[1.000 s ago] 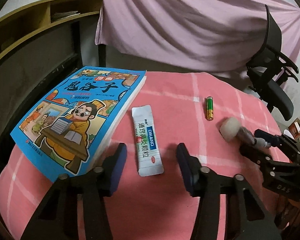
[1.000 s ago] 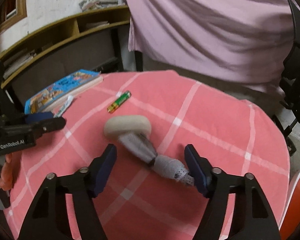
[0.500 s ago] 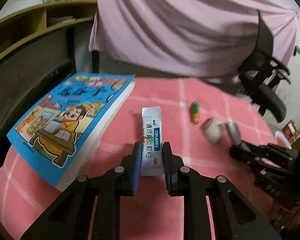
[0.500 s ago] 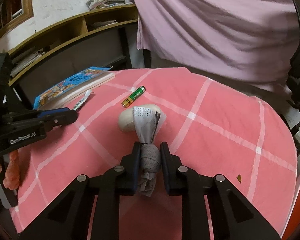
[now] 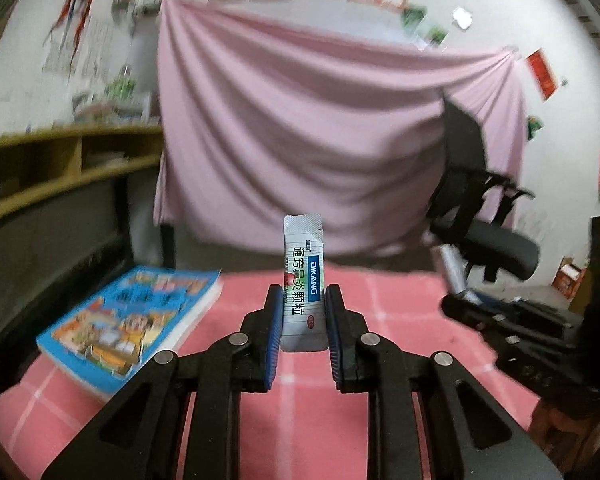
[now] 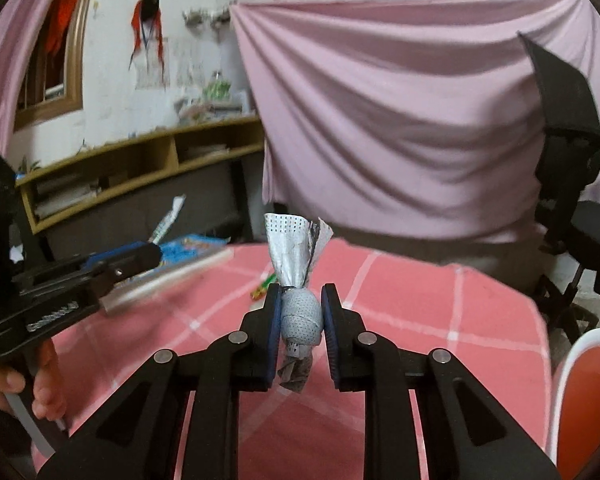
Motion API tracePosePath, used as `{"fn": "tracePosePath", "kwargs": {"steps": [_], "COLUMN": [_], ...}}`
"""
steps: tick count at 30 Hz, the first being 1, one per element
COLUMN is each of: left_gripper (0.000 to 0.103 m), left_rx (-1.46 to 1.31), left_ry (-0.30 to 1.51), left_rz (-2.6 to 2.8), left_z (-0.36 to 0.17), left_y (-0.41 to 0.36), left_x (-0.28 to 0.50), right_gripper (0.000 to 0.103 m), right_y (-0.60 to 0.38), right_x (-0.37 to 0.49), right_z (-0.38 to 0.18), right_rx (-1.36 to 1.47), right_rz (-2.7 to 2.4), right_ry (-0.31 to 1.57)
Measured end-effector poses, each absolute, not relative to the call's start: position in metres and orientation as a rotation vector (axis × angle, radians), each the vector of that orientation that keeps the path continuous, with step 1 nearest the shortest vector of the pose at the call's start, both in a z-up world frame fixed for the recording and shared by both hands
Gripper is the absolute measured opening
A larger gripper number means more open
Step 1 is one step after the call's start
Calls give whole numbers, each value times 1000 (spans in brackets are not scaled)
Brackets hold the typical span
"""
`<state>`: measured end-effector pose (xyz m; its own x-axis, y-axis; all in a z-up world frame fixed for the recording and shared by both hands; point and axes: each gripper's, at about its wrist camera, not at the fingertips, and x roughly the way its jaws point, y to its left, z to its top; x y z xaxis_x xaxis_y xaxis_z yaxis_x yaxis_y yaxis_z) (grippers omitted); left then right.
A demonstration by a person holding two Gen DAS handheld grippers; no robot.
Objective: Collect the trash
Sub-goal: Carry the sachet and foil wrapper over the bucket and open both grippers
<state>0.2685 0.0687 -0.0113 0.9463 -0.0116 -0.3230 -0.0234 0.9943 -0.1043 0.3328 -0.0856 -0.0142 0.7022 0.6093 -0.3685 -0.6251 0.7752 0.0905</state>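
My left gripper point(image 5: 303, 312) is shut on a white medicine sachet point(image 5: 302, 276) and holds it upright above the pink checked table point(image 5: 380, 320). My right gripper point(image 6: 299, 312) is shut on a grey twisted wrapper point(image 6: 298, 280) and holds it up off the table. The right gripper with the wrapper also shows at the right of the left wrist view point(image 5: 452, 268). The left gripper with the sachet shows at the left of the right wrist view point(image 6: 132, 256). A green and yellow battery point(image 6: 264, 285) lies on the table behind the wrapper.
A blue comic book point(image 5: 136, 320) lies at the table's left side. A black office chair point(image 5: 484, 220) stands at the far right. A pink curtain point(image 5: 320, 140) hangs behind the table. Wooden shelves point(image 6: 140, 168) run along the left wall. A white and orange bin point(image 6: 588, 396) stands at the lower right.
Both grippers closed on their items on the table, then lifted them and tilted upward. The sachet and the wrapper are now off the table.
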Motion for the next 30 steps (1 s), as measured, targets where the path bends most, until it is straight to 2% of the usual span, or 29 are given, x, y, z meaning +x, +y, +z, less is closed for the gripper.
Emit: {"fn": "tracePosePath", "kwargs": {"steps": [8,20,30], "left_gripper": [17,17,17], "left_rx": [-16,-10,17], "left_ry": [195,181,197], "left_rz": [-4,-54,-156], "left_z": [6,11,17], "left_y": [44,14,-44], "left_x": [252,243,239], "right_gripper": [18,18,18], "right_y": [-109,-148,-200], "right_x": [311,295,280], "right_z": [-3,2,4], "right_rx": [23,113,119], "right_rz": [633,535,434], "right_ry": [241,196,163]}}
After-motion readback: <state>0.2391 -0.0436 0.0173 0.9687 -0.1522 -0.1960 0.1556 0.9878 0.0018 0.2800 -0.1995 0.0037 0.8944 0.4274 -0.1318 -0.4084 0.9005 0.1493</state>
